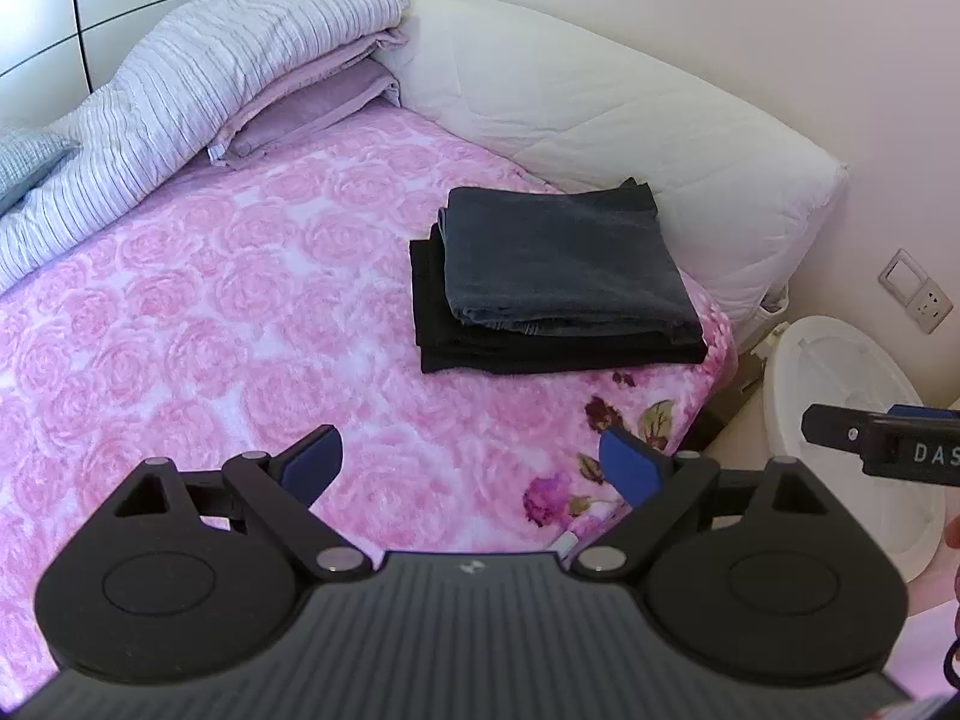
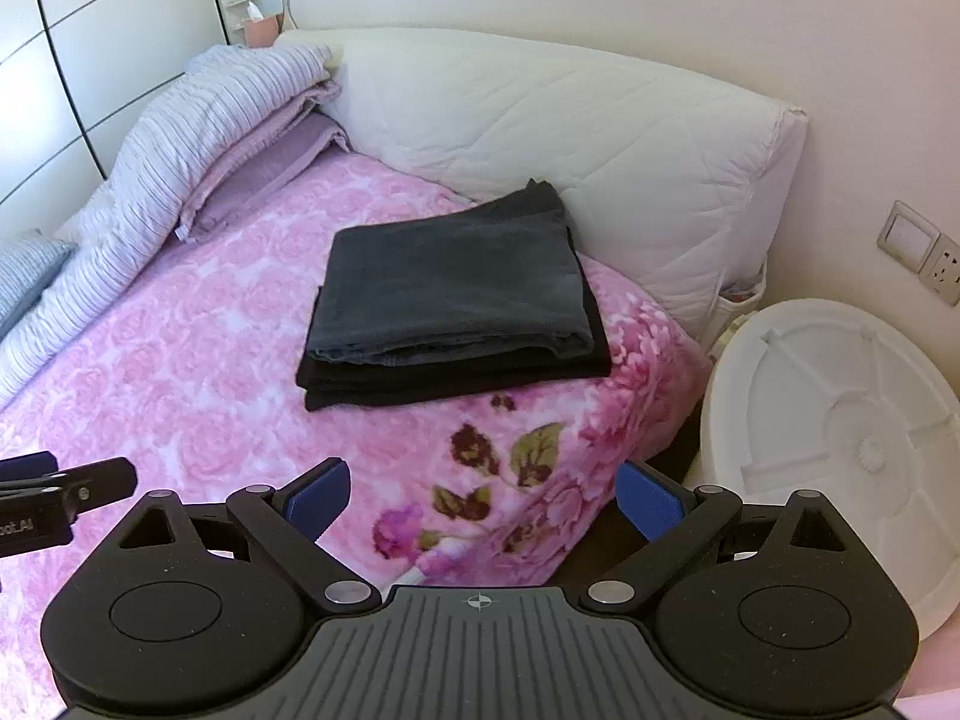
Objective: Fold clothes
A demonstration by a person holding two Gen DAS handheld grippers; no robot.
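On the pink rose-patterned bed (image 2: pixel 180 372) lie two folded garments — a dark grey one (image 2: pixel 450 282) squared neatly atop a black one (image 2: pixel 420 387), beside the white pillow (image 2: pixel 570 132). Both tongs, left (image 1: pixel 474 465) and right (image 2: pixel 486 501), gape empty above the blanket.

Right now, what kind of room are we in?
Most likely a bedroom. There's a bed with a pink blanket, a big white pillow against the wall, and a folded quilt. Two folded clothes sit stacked on the blanket.
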